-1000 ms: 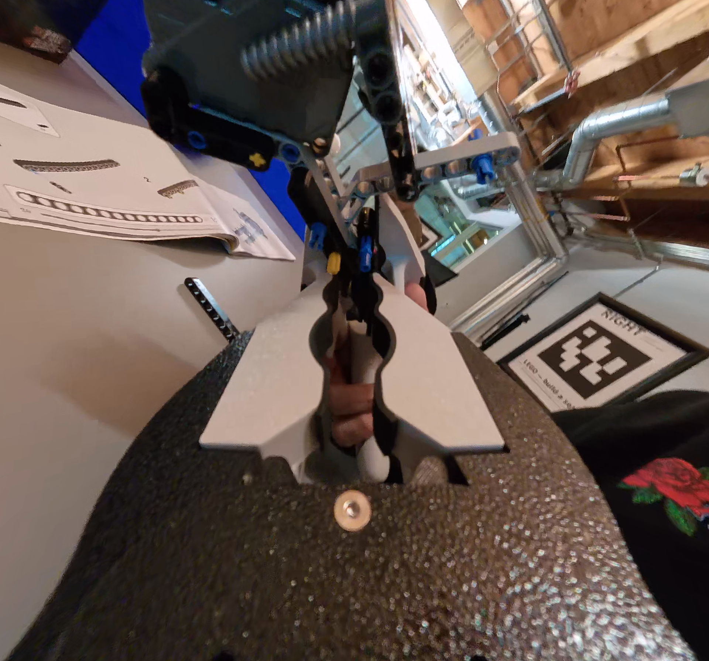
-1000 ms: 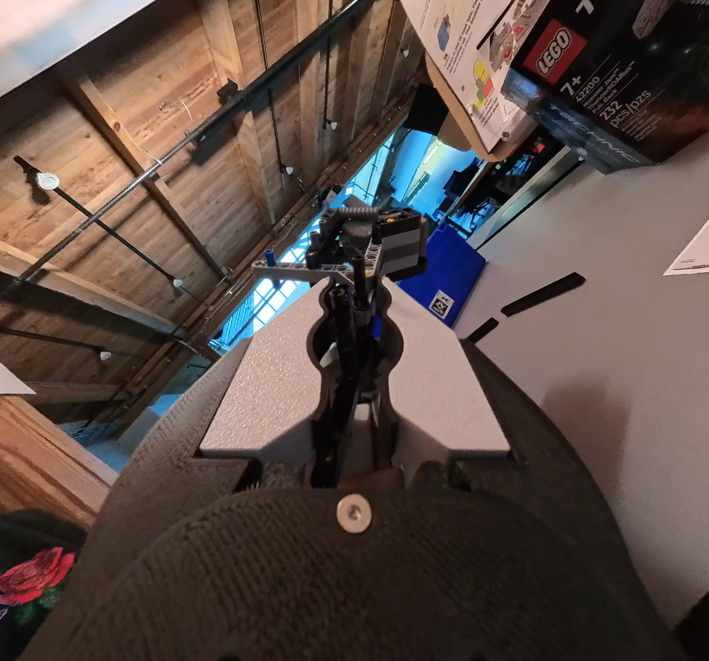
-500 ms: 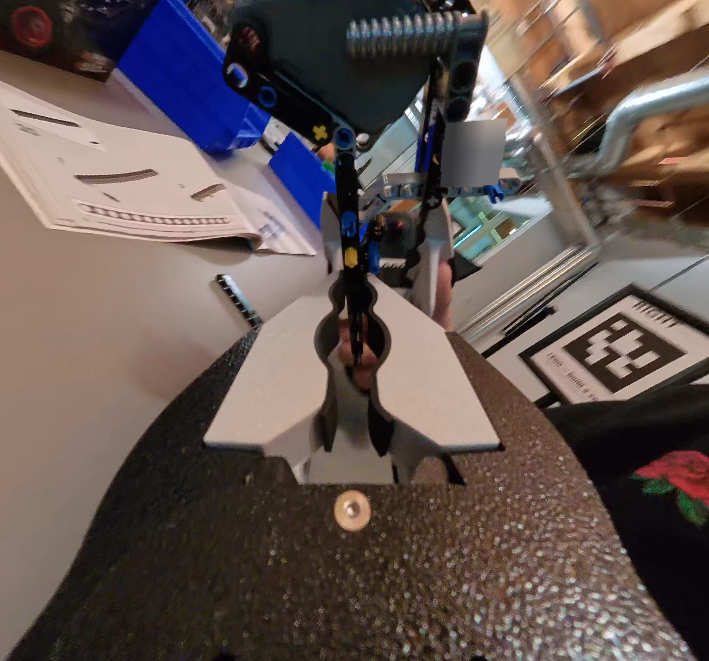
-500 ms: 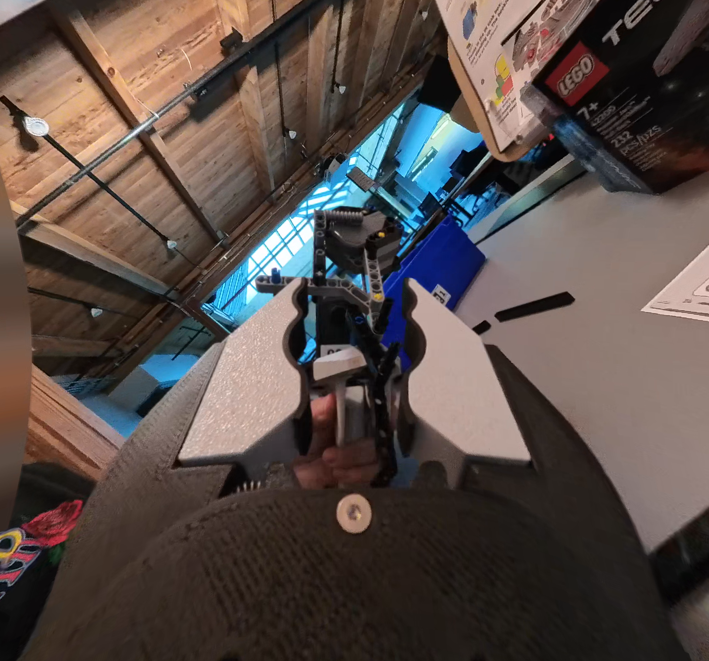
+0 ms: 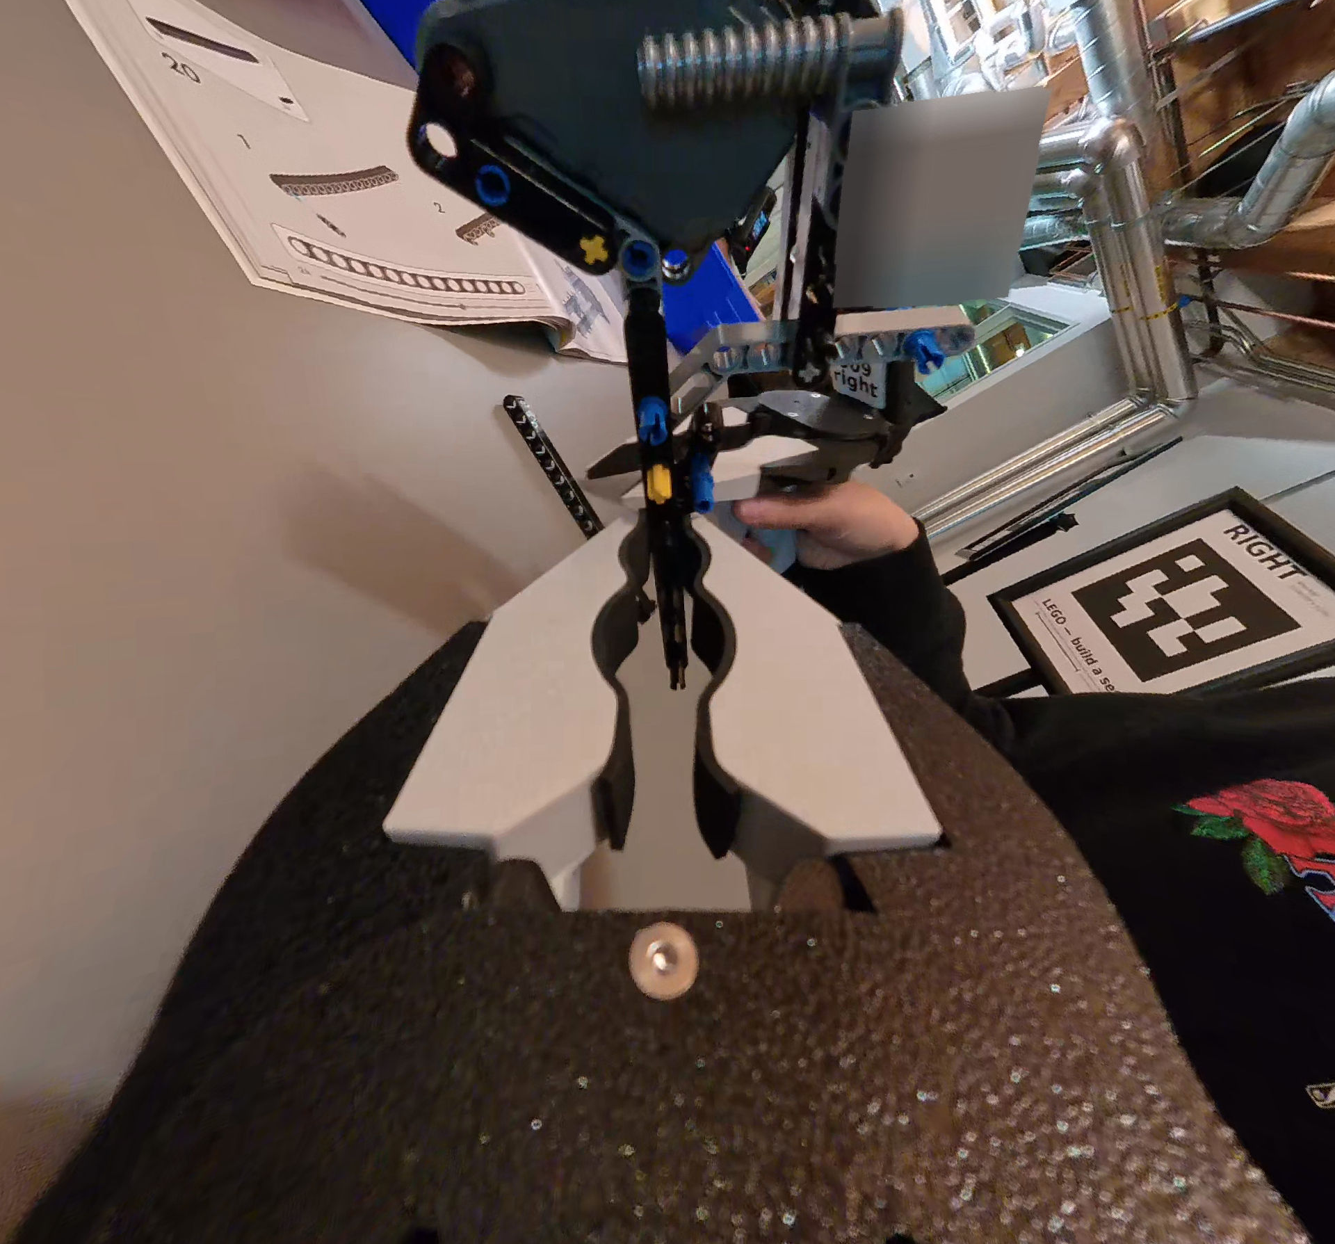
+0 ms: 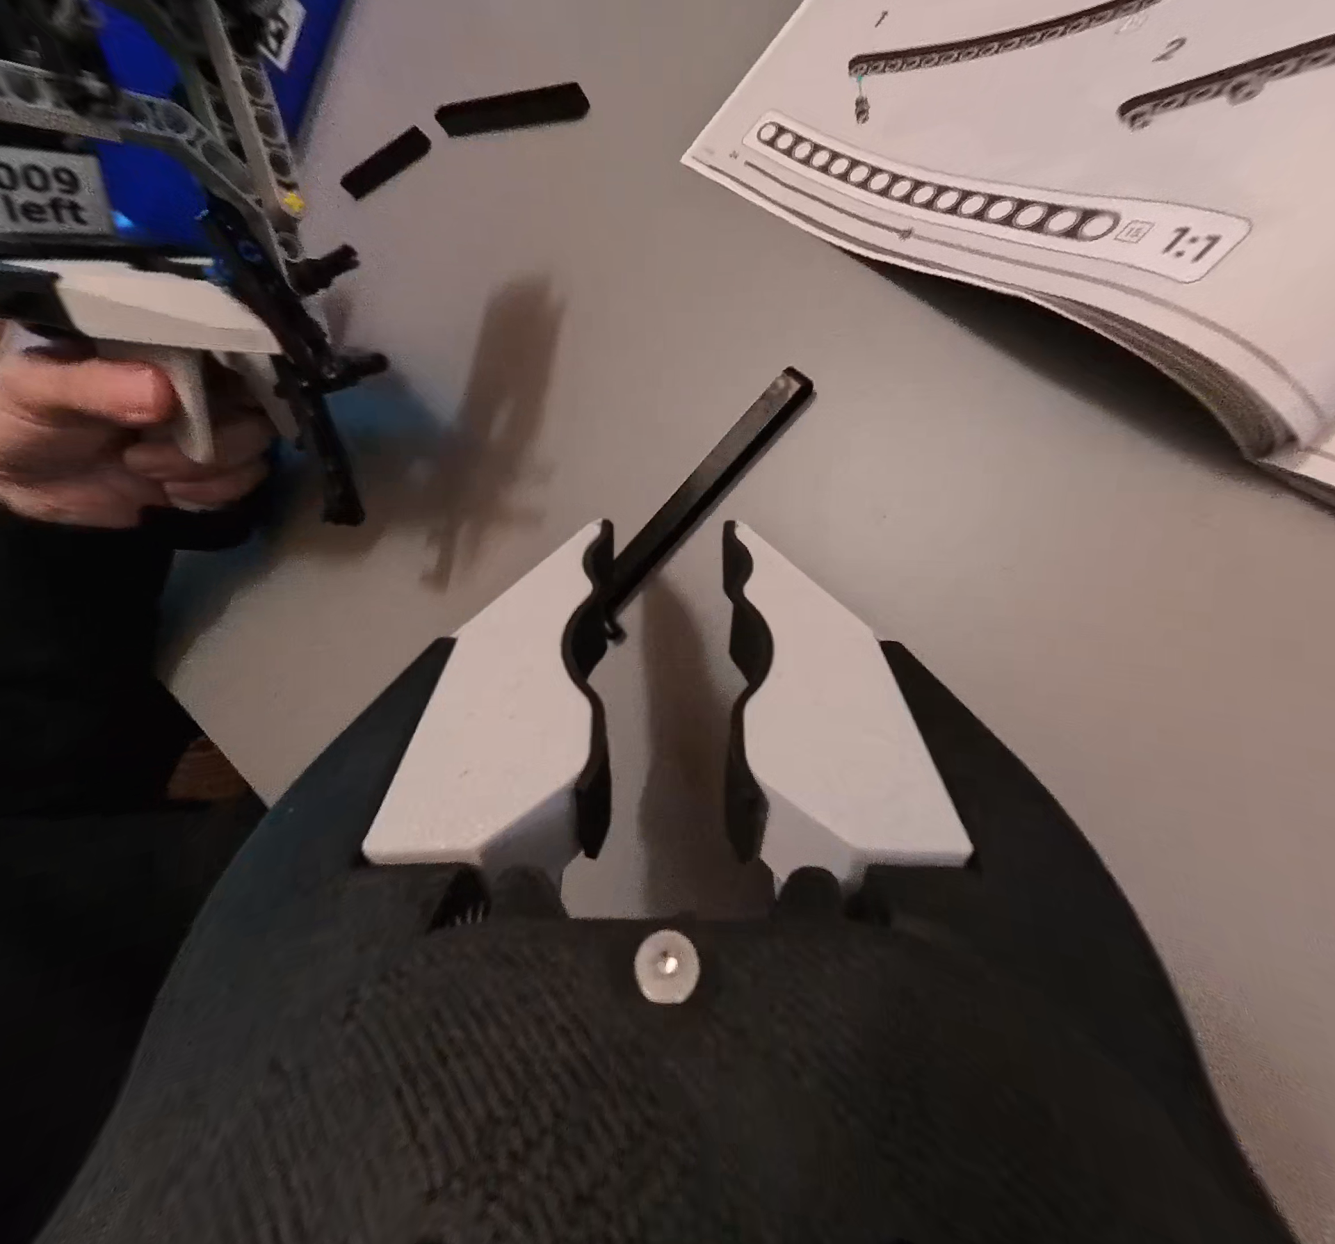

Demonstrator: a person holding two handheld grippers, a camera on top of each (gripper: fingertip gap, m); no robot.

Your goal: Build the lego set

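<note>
Two tongs are at work, and we hold one in each hand. Our left tongs (image 5: 662,552) are clamped narrowly on a thin black beam that hangs from the half-built lego model (image 5: 621,126), a dark grey block with a ribbed grey spring, black beams and blue and yellow pins. We hold that model up off the grey surface (image 5: 180,559). In the right wrist view the same model (image 6: 238,147) sits at the far left, blurred, with our left hand (image 6: 94,436) gripping the handle below it.

Our right tongs (image 6: 668,530) stand wide, low over the surface, and grip nothing. A long black lego beam (image 6: 711,487) lies on the surface with its near end between the two grey fingers (image 6: 506,711), close against the left one; we cannot tell whether it touches. Its far end points away to the right.

Further off, two short black lego pieces (image 6: 469,133) lie end to end on the surface, near a blue bin (image 6: 318,17). On the far right lies the open white instruction booklet (image 6: 1047,183), its pages showing drawn beams. In the left wrist view the booklet (image 5: 303,198) lies at the far left, and the long black beam (image 5: 552,465) lies between it and the tongs. At the right a black-framed marker card (image 5: 1192,617) rests beside our black sleeve (image 5: 917,610).
</note>
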